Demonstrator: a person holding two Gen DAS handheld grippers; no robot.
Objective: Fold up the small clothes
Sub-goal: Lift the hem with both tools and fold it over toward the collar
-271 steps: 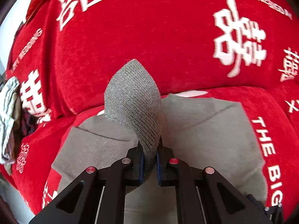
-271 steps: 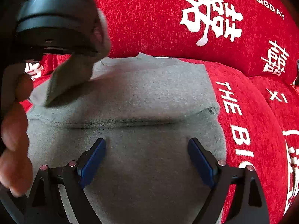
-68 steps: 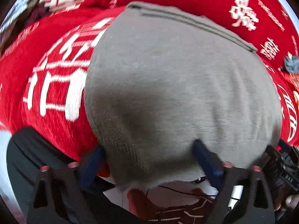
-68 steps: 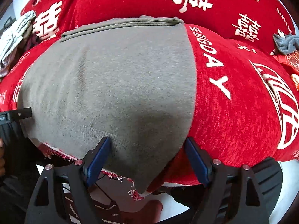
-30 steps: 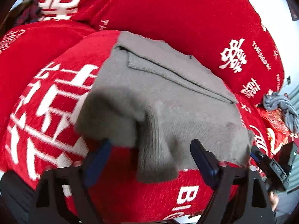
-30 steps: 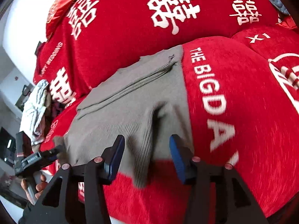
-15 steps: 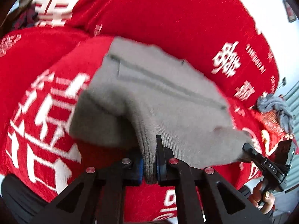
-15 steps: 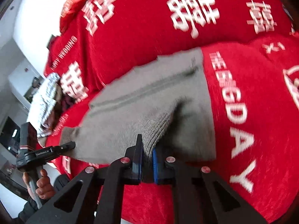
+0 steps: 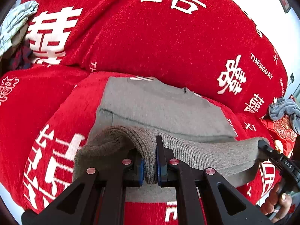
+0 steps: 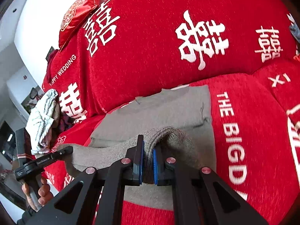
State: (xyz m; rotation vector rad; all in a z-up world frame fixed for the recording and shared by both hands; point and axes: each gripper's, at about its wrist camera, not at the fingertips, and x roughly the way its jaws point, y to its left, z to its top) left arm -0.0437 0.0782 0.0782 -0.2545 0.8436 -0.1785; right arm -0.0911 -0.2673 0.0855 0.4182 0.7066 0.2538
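Note:
A grey knit garment lies on the red sofa seat; it also shows in the right wrist view. My left gripper is shut on the garment's near ribbed hem at its left corner. My right gripper is shut on the same hem at its right corner. Both hold the hem lifted above the seat, stretched between them. The right gripper shows at the right edge of the left wrist view. The left gripper shows at the left of the right wrist view.
The red sofa cover with white lettering fills both views. A pale crumpled cloth lies on the seat's far left. A grey cloth lies on the right. A red cushion tops the backrest.
Both grippers have closed on the near hem of the grey garment and raised it off the seat, drawing it toward the sofa back.

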